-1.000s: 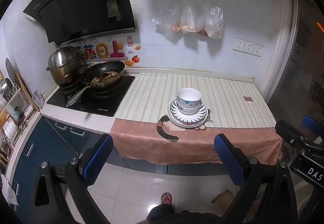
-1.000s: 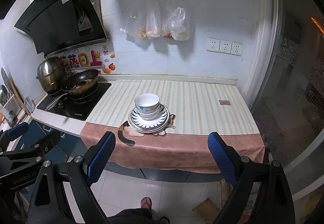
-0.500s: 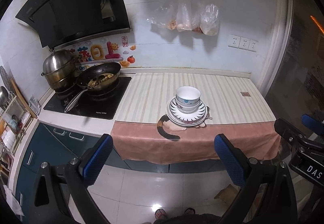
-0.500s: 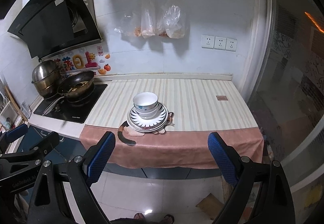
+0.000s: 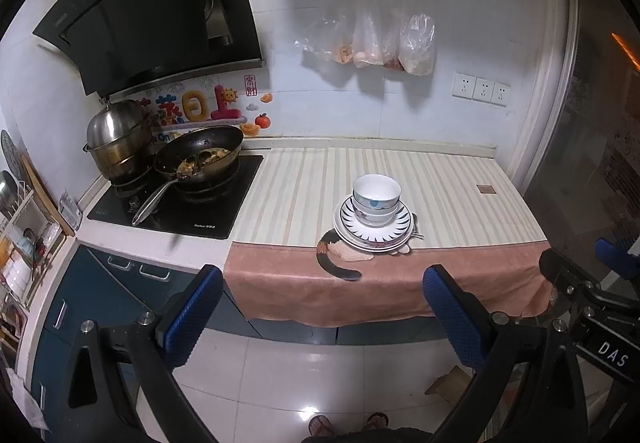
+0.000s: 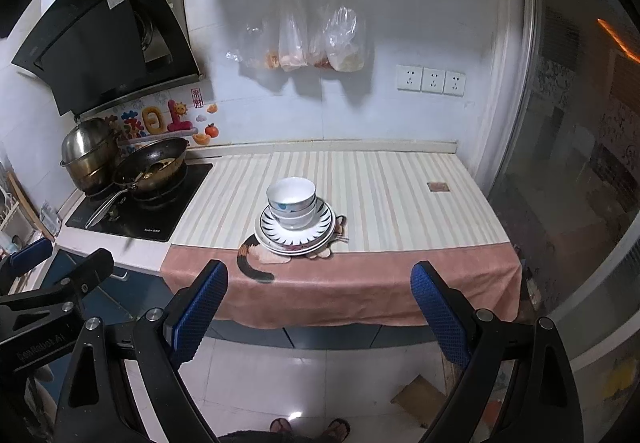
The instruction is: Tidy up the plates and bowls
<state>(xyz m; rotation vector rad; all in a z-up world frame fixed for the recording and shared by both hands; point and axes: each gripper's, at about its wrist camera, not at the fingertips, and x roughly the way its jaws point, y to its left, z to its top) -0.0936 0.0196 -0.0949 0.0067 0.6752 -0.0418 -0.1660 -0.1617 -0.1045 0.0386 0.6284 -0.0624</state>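
- Bowls (image 5: 376,199) stacked on plates (image 5: 374,233), on the surface (image 5: 460,199).
- Left claw (image 5: 322,317) spread wide, empty, well short.
- Right claw (image 6: 320,313) likewise.

Landmark: stack of plates (image 5: 374,233) on the counter (image 5: 440,195), near its front edge. Nested bowls (image 5: 376,199) sit on the stack. Cloth (image 5: 384,283) under it, hanging over the counter front. Hob (image 5: 176,209) to its left, carrying pan (image 5: 200,159) and pot (image 5: 116,143). Bags (image 5: 376,39) hang on the wall behind it.
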